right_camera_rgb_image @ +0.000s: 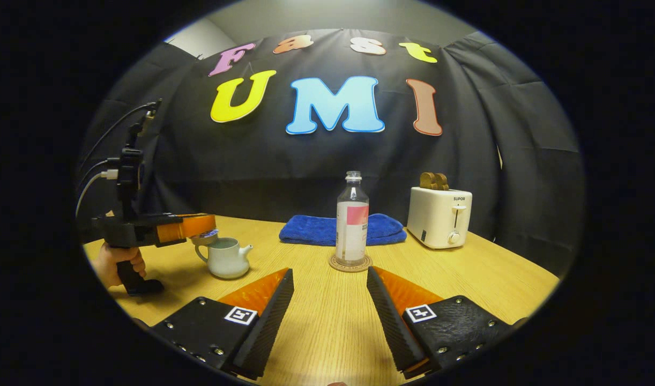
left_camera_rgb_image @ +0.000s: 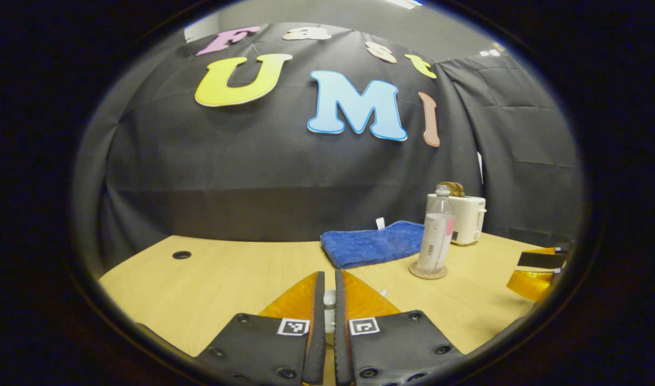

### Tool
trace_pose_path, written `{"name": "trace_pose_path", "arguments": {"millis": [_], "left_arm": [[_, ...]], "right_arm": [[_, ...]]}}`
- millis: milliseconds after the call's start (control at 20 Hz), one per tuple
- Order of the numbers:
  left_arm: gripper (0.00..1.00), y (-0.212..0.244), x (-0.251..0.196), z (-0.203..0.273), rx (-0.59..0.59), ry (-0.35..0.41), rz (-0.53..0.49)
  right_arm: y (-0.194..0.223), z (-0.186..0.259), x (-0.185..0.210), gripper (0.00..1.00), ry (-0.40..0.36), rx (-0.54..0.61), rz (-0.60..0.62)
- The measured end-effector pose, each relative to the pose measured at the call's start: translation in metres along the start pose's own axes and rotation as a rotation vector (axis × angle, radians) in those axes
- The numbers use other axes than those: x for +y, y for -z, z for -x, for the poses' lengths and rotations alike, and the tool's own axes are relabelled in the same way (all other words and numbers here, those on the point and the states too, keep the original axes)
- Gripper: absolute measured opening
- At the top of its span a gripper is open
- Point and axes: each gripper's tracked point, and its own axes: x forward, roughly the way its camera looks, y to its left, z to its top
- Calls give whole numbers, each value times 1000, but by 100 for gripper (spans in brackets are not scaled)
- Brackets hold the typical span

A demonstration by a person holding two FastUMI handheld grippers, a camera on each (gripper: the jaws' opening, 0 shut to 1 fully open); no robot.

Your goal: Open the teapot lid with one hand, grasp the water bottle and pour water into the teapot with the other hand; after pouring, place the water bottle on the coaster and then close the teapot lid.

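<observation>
A clear water bottle (right_camera_rgb_image: 352,220) with a pink label stands upright on a round cork coaster (right_camera_rgb_image: 350,264) at mid-table; it also appears in the left gripper view (left_camera_rgb_image: 436,236) on the coaster (left_camera_rgb_image: 428,271). A pale teapot (right_camera_rgb_image: 226,260) sits at the left with its mouth uncovered. My left gripper (right_camera_rgb_image: 205,228) hovers just above and left of it, shut on the teapot lid (right_camera_rgb_image: 205,236). In the left gripper view the fingers (left_camera_rgb_image: 329,274) pinch a small white knob (left_camera_rgb_image: 330,301). My right gripper (right_camera_rgb_image: 330,271) is open, short of the bottle, holding nothing.
A folded blue towel (right_camera_rgb_image: 341,229) lies behind the bottle. A white toaster (right_camera_rgb_image: 439,217) with bread slices stands at the back right. A hand (right_camera_rgb_image: 113,265) grips the left gripper's handle. The wooden table (left_camera_rgb_image: 225,279) has a cable hole (left_camera_rgb_image: 181,254).
</observation>
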Motion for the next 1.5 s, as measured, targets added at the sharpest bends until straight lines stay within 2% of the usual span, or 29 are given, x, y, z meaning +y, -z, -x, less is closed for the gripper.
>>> {"name": "trace_pose_path", "arguments": {"millis": [200, 400, 750, 850, 900, 1050, 1100, 1150, 1200, 1250, 1300, 1500], "left_arm": [[14, -2, -16, -15, 19, 7, -60], [13, 9, -25, -25, 50, 10, -74], [15, 20, -24, -26, 64, 0, -42], [19, 21, -24, -27, 70, 3, -48], [24, 20, -22, -25, 68, -3, -48], [24, 10, -20, -16, 32, -20, -22], [36, 10, -21, -10, 17, -26, -16], [40, 10, -19, -4, 4, -39, -21], [41, 11, -19, 4, -5, -50, -27], [31, 12, -20, 12, -12, -57, -26], [39, 12, -22, 20, -17, -59, -22], [40, 16, -32, 47, -15, -57, -13]], "right_arm": [[-2, 4, 8, 86, -32, -11, 7], [-3, 4, 6, 86, -37, -13, -20], [-6, 7, 1, 85, -24, -19, -61], [-5, 7, 3, 85, -24, -17, -44], [-4, 7, 4, 85, -26, -16, -36], [-1, 7, 6, 85, -25, -9, -7], [-1, 6, 7, 85, -25, -9, -2], [-1, 6, 7, 86, -26, -10, -2], [-1, 7, 8, 85, -29, -9, -4], [0, 9, 9, 85, -31, -8, -9], [1, 10, 9, 86, -32, -6, -14], [2, 19, 14, 86, -55, -6, -57]]}}
